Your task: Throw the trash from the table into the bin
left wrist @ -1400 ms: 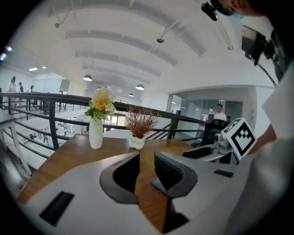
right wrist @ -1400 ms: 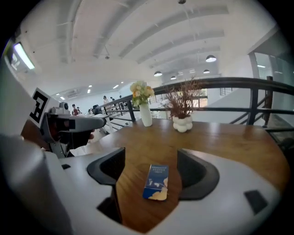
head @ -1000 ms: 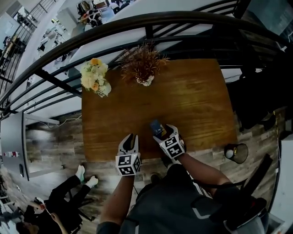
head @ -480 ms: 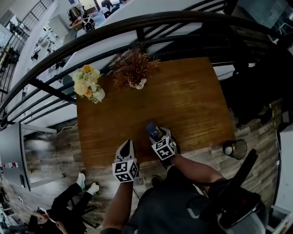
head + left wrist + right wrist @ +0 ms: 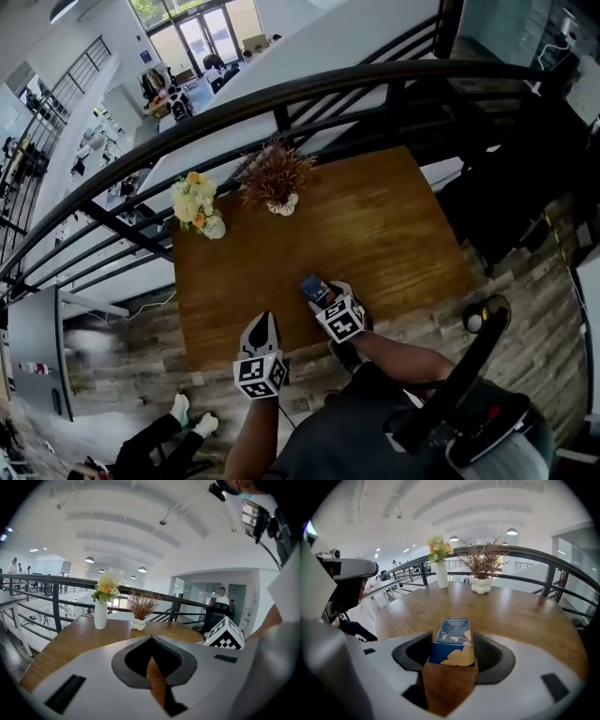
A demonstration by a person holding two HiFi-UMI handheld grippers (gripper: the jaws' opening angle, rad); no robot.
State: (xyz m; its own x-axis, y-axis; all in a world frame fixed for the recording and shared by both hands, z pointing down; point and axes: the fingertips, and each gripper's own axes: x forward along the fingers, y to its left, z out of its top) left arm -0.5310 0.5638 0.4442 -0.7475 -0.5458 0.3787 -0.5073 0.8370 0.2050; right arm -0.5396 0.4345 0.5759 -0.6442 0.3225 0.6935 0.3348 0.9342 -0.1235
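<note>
Gripping a small blue box (image 5: 453,639), my right gripper (image 5: 450,654) has just been closing its jaws, and both pads now sit against the box's sides. The box is at the near edge of the wooden table (image 5: 375,225), and I cannot tell whether it has left the wood yet. My left gripper (image 5: 151,641) hangs beside it over the same edge, jaws drawn together with nothing between them. Further out, a white vase of flowers (image 5: 199,208) and a pot of dried stems (image 5: 275,183) stand at the far side; I judge neither to be trash. The black mesh bin (image 5: 475,321) waits on the floor off the table's right corner, something pale already inside. So the pick-up looks secured, while carrying and dropping remain.
</note>
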